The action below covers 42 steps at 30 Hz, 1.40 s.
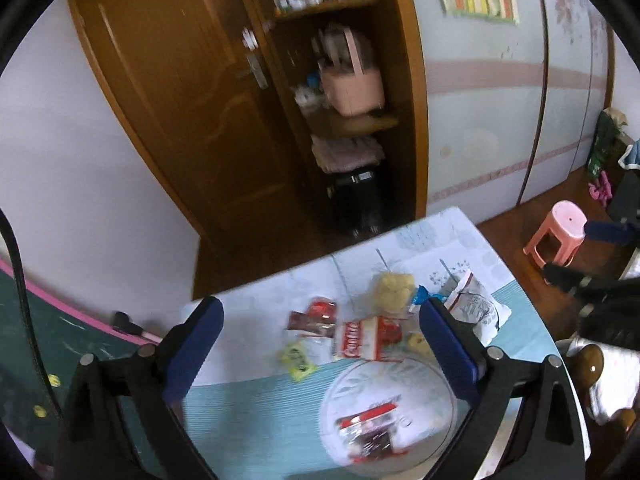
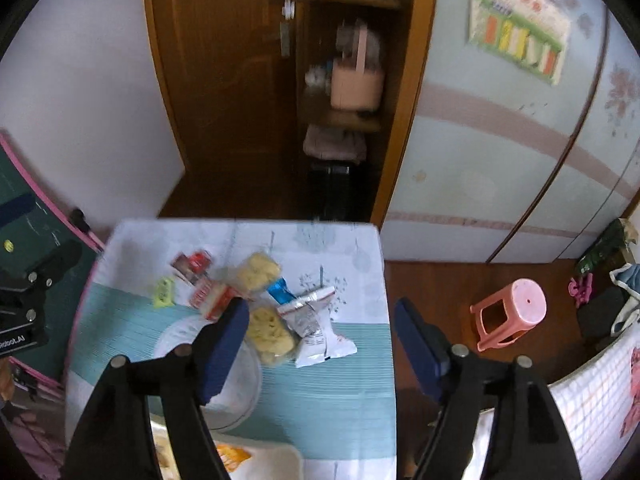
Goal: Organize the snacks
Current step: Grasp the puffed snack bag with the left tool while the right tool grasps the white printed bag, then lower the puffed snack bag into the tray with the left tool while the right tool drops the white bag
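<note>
Several snack packets lie on a small table (image 1: 248, 400) with a teal and white cloth. A clear glass bowl (image 1: 432, 380) near the front holds a red and dark packet (image 1: 370, 432). Behind it lie a red and white packet (image 1: 366, 338), a yellow-green sweet (image 1: 298, 358), yellow cakes (image 1: 394, 286) and a silver bag (image 1: 476, 308). My left gripper (image 1: 322, 334) is open and empty above the table. My right gripper (image 2: 320, 334) is open and empty above the silver bag (image 2: 316, 328) and yellow cakes (image 2: 270, 334). The bowl (image 2: 236, 396) lies under its left finger.
A pink plastic stool (image 2: 512, 312) stands on the wooden floor to the right of the table. A brown wardrobe with shelves (image 1: 344, 120) stands open behind. A cushion (image 2: 260, 462) lies at the table's near edge. A green board (image 1: 48, 344) leans on the left.
</note>
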### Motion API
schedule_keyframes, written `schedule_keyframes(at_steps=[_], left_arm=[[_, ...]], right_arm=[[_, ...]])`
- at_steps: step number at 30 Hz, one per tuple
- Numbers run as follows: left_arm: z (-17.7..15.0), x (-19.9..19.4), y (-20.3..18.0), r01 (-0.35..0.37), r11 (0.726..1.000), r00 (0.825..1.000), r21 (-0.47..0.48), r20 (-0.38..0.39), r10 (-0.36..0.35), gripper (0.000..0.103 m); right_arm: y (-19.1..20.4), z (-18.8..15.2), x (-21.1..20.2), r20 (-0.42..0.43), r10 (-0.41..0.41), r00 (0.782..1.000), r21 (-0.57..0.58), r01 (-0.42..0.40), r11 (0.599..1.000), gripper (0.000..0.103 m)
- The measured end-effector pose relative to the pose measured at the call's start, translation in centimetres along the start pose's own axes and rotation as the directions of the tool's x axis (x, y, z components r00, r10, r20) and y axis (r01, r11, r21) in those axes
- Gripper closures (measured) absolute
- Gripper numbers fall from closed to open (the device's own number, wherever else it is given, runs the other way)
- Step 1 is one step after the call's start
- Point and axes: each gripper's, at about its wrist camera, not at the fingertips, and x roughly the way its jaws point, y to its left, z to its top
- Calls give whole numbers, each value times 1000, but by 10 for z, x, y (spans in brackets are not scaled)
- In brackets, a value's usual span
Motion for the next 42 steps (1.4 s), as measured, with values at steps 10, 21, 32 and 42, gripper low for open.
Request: schedule_keyframes(at_steps=[10,21,32,42], left_arm=[[-30,120,-55,-4,997,992,-76,-126,-6,5],[-45,173,-84,-11,992,972,-126,-235,-19,5],[-67,218,-133,4,991,918,-135,-392,-57,5],[-90,246,-128,59,965,819,-254,-541,-192,18]], right_arm=[[-2,-26,157,-237,98,967,27,-94,995,28],[-10,-59,213,-307,155,939,66,-141,988,45],[-48,-85,190,-276,141,951,94,-119,988,48],[-52,-93,186,-271,149,951,96,-128,987,48]])
